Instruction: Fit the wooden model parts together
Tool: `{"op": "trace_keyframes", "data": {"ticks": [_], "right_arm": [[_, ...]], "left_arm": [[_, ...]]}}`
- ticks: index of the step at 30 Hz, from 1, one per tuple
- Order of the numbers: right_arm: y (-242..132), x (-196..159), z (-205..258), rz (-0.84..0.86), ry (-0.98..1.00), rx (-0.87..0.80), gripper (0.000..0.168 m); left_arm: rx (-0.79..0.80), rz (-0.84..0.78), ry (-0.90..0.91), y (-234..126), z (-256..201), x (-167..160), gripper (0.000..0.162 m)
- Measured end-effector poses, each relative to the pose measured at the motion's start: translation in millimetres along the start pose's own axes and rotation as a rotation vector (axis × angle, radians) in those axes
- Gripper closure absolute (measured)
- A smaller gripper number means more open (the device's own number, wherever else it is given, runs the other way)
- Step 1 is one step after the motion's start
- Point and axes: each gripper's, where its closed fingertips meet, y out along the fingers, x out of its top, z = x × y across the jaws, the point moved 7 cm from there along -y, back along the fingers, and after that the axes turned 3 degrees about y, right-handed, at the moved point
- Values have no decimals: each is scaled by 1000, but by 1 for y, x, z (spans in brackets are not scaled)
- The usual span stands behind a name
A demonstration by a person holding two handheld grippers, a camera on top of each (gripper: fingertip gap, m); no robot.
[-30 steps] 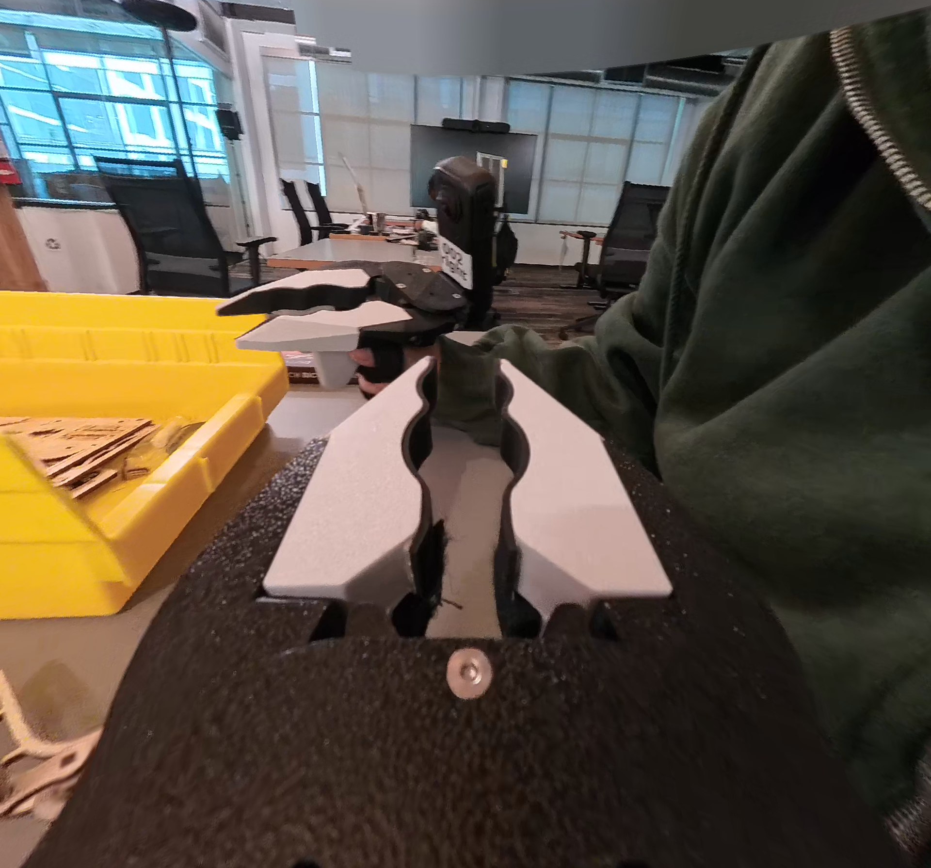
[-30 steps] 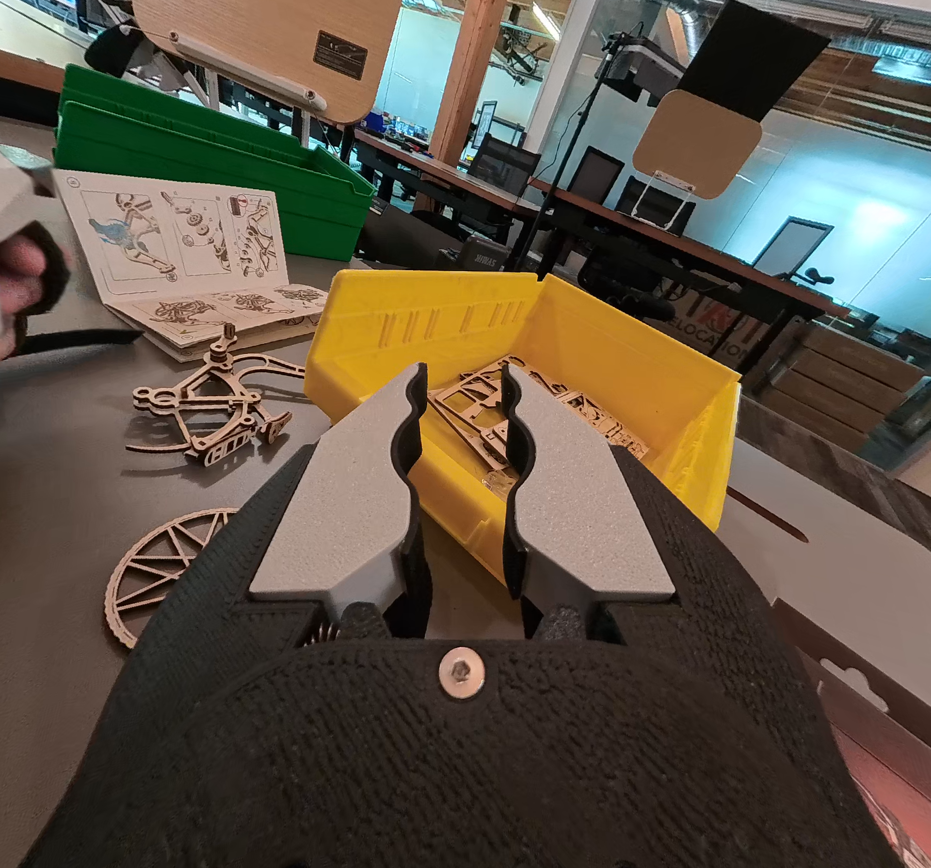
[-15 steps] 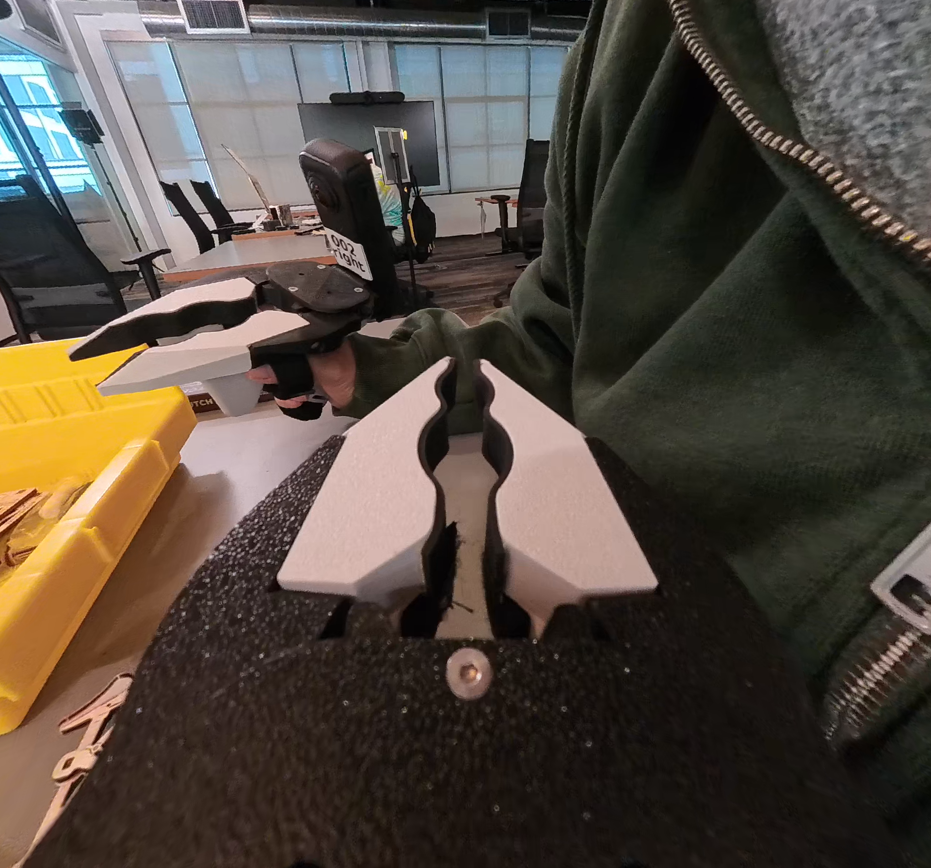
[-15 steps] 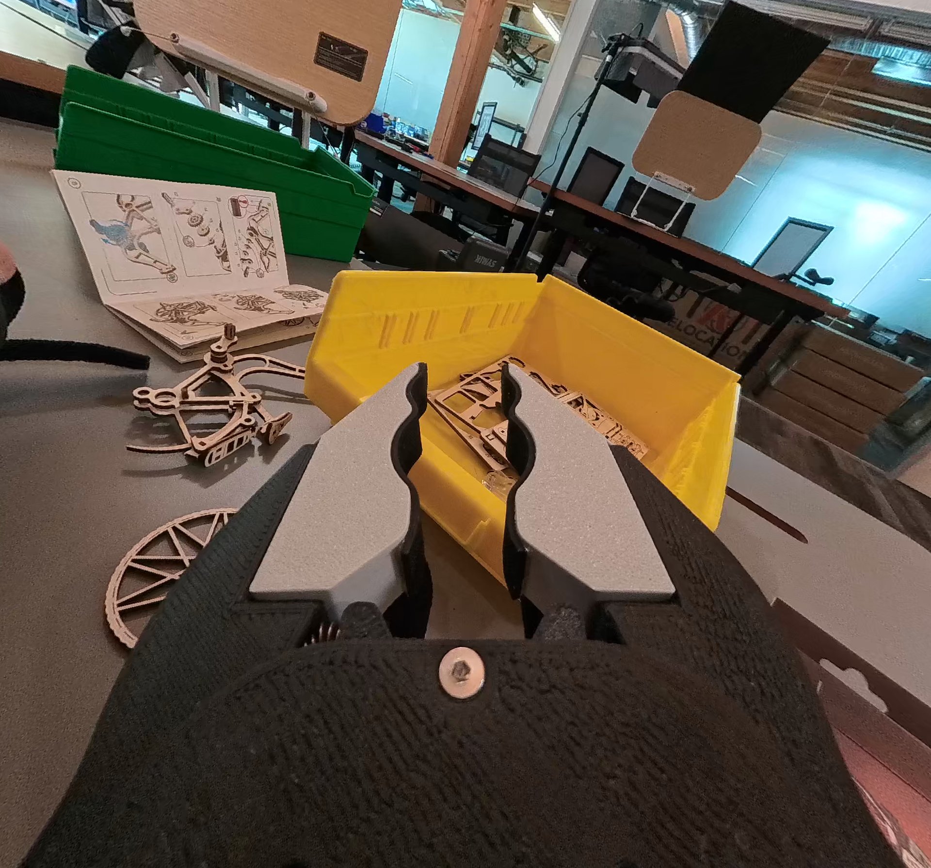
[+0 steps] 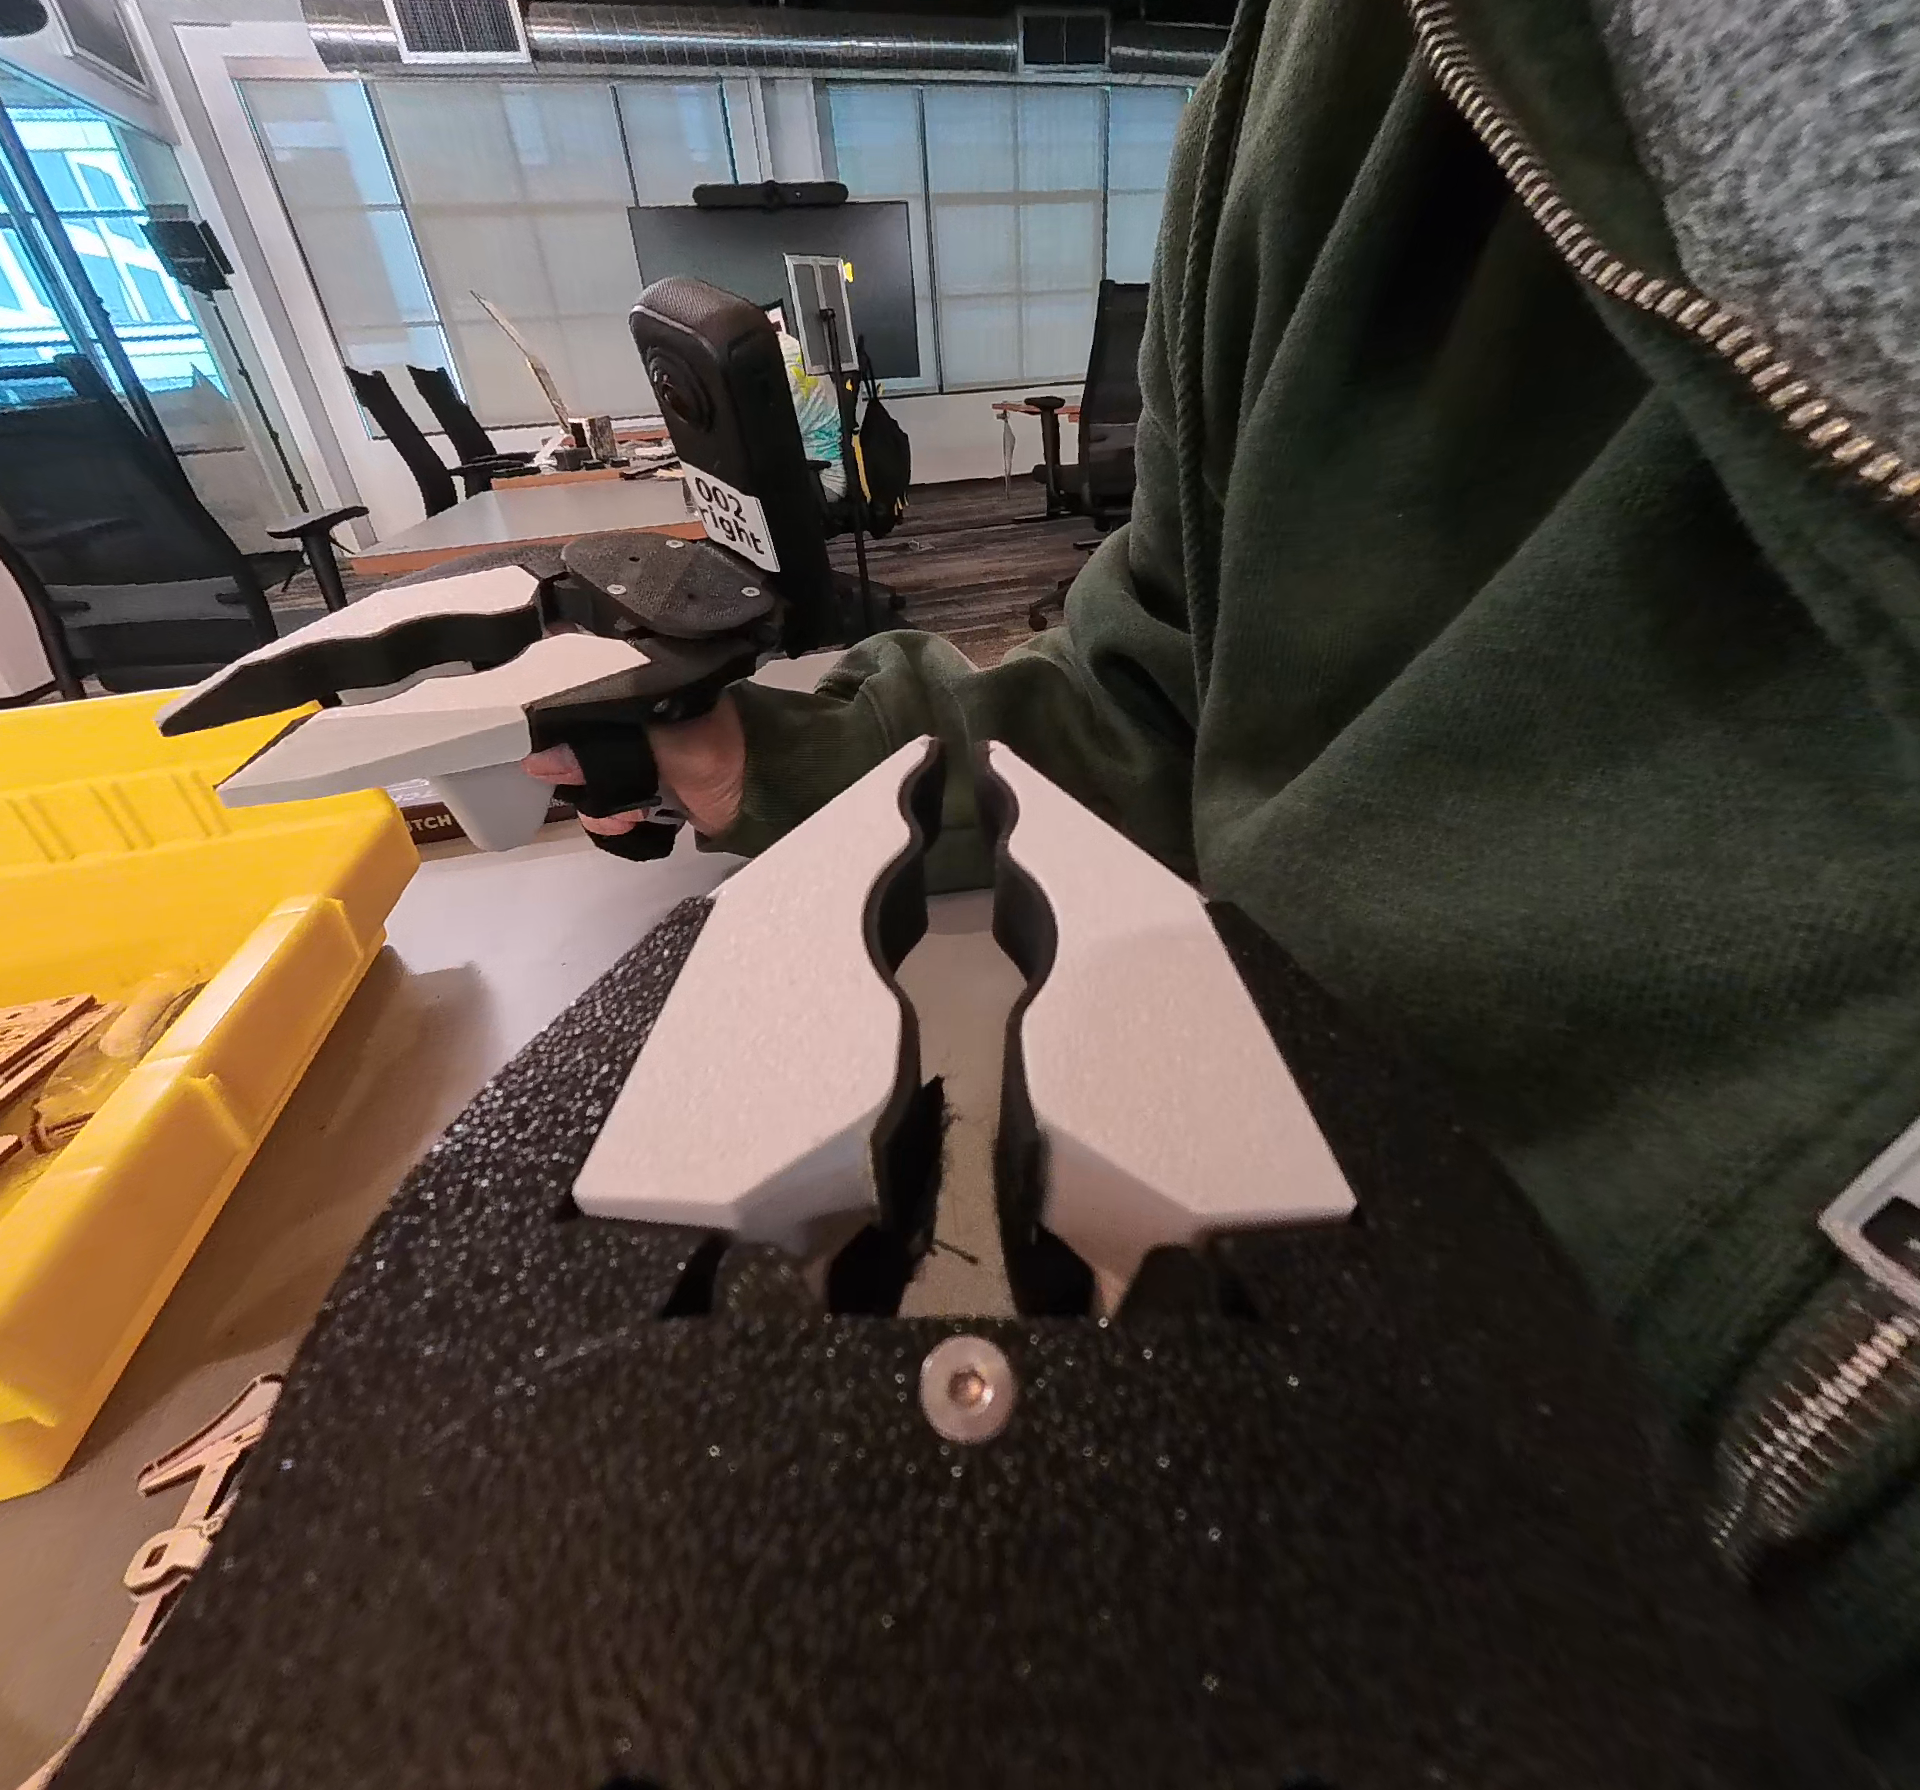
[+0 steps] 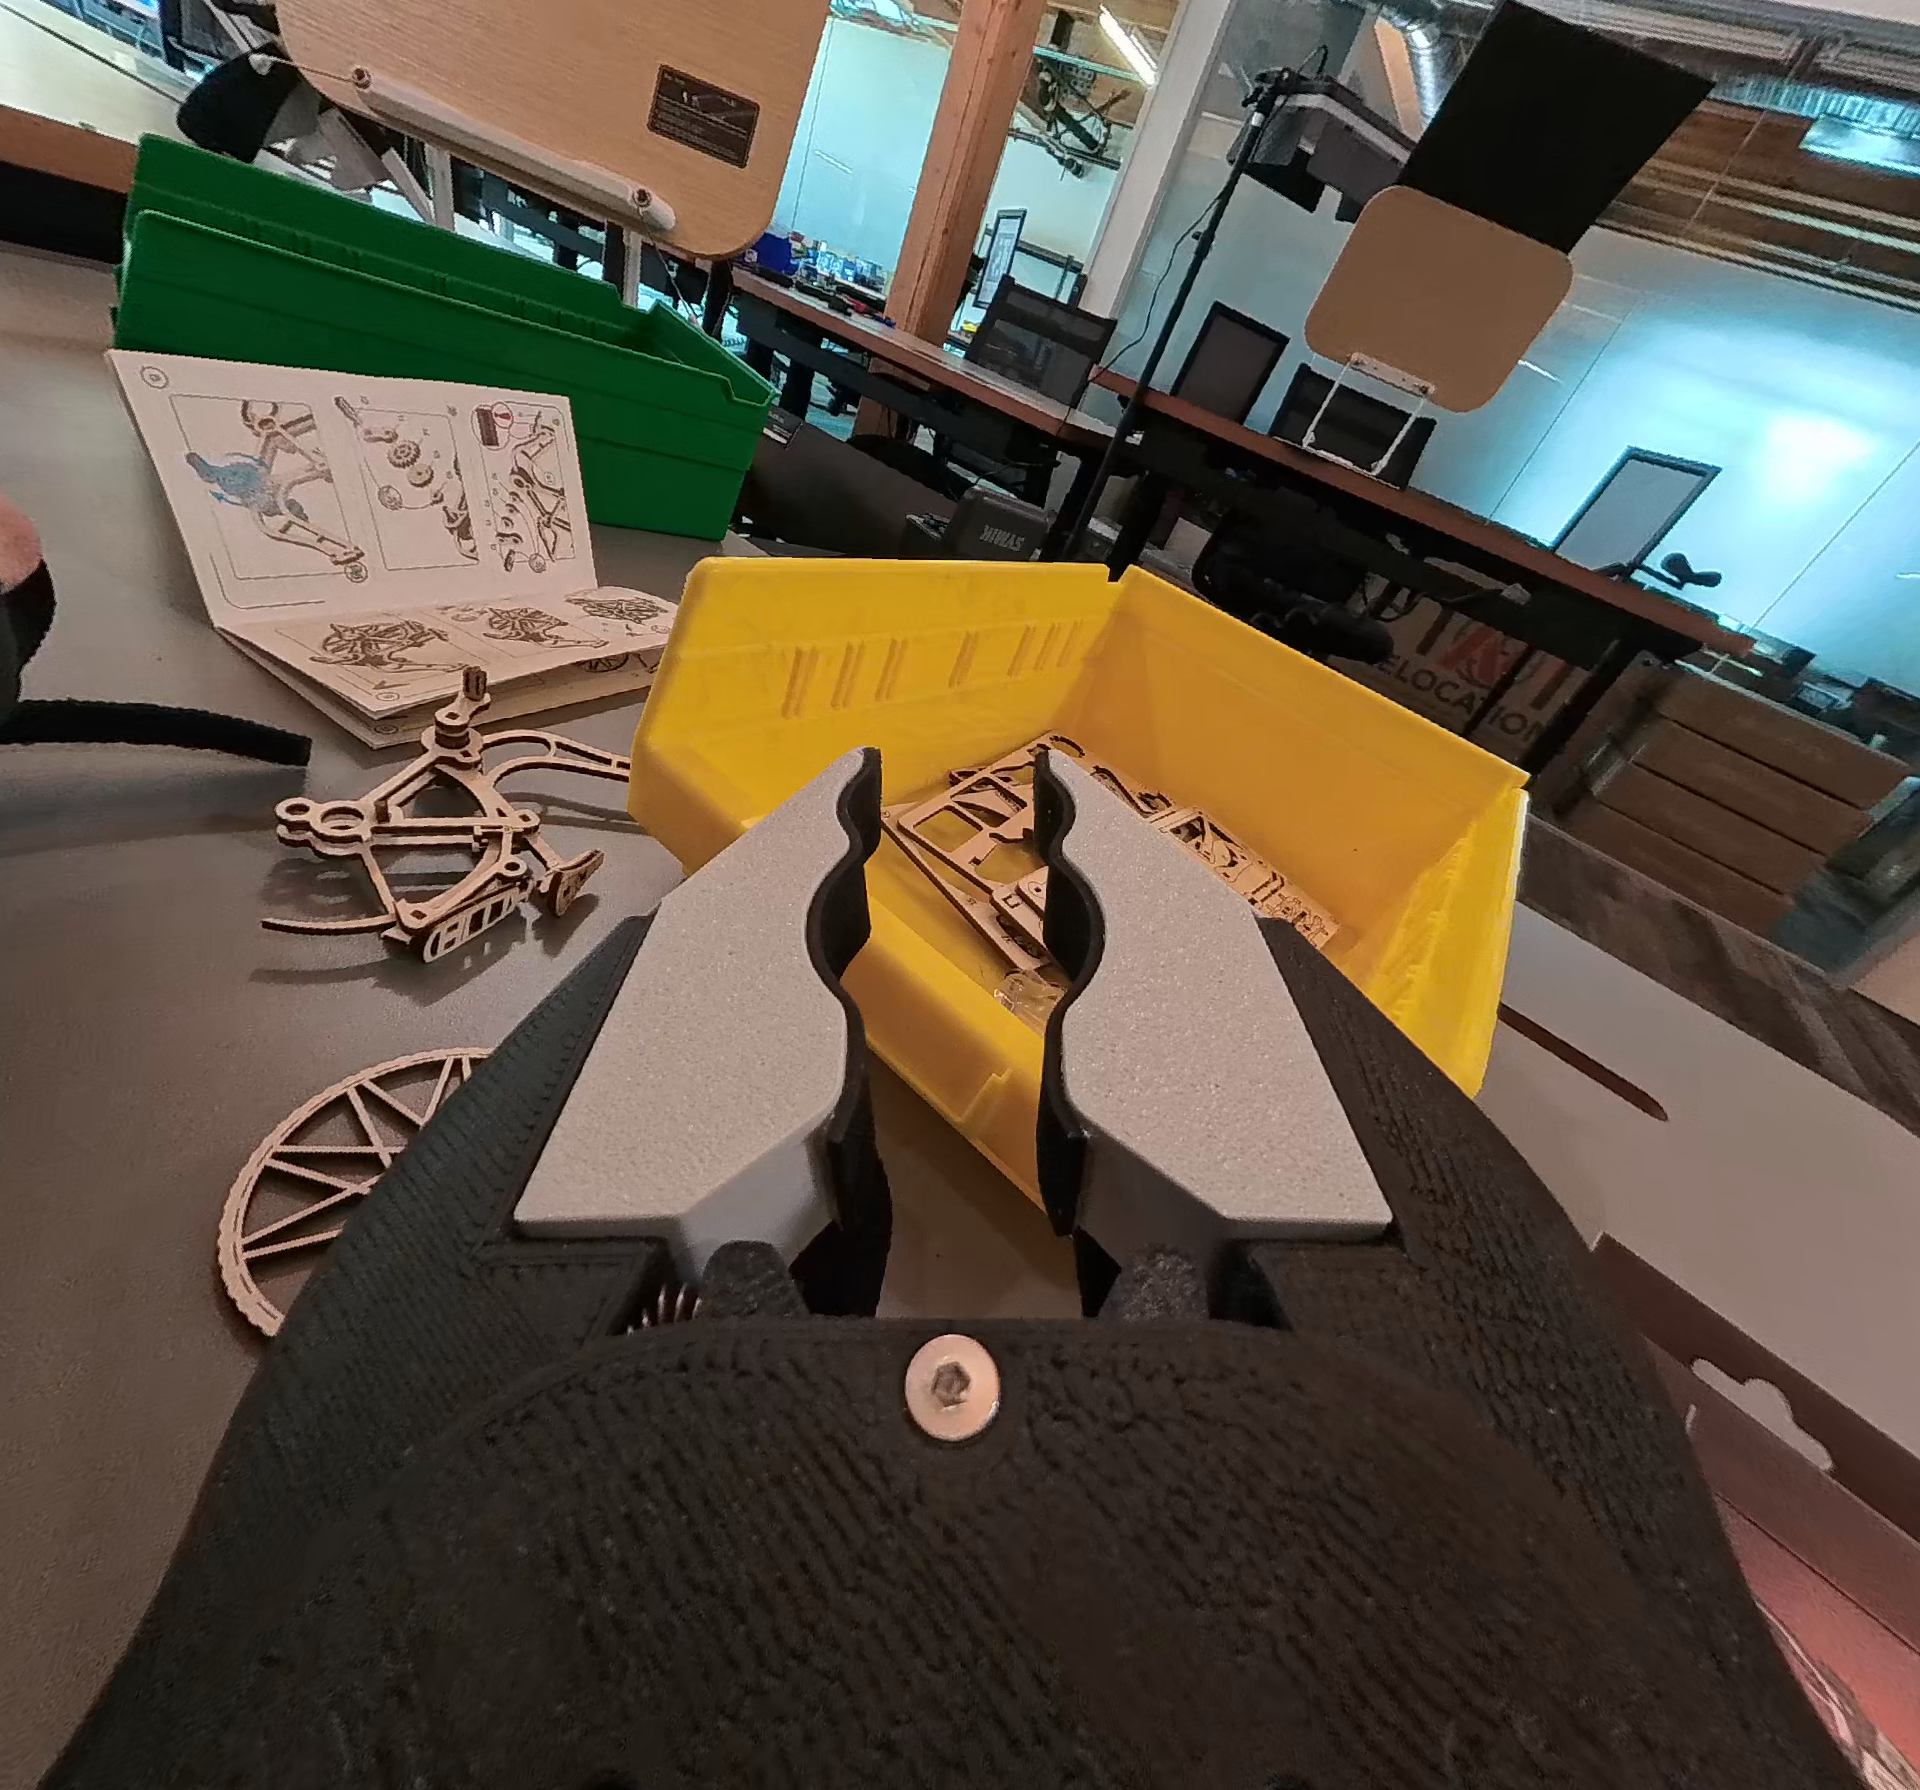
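Observation:
In the right wrist view, a partly built wooden frame and a spoked wooden wheel lie on the grey table. Left of them... rather, right of them stands a yellow bin holding flat wooden part sheets. My right gripper is open and empty, hovering over the bin's near wall. In the left wrist view, my left gripper is empty, its jaws a narrow gap apart, pointing at the person's green sleeve. The right gripper shows there over the yellow bin.
An open instruction booklet lies behind the frame, with stacked green bins beyond it. The person's green hoodie fills the right of the left wrist view. A loose wooden piece lies by the bin. The spoked wooden wheel lies around 12 cm away from my right fingertips.
My left gripper has swung right, away from the bin and toward the person's torso, and its jaws have narrowed. The right gripper has not moved.

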Motion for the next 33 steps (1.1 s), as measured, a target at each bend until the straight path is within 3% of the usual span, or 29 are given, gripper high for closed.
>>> {"op": "trace_keyframes", "data": {"ticks": [33], "right_arm": [[0, 2, 0, -13, 3, 1, 141]], "left_arm": [[12, -1, -4, 0, 2, -1, 158]]}}
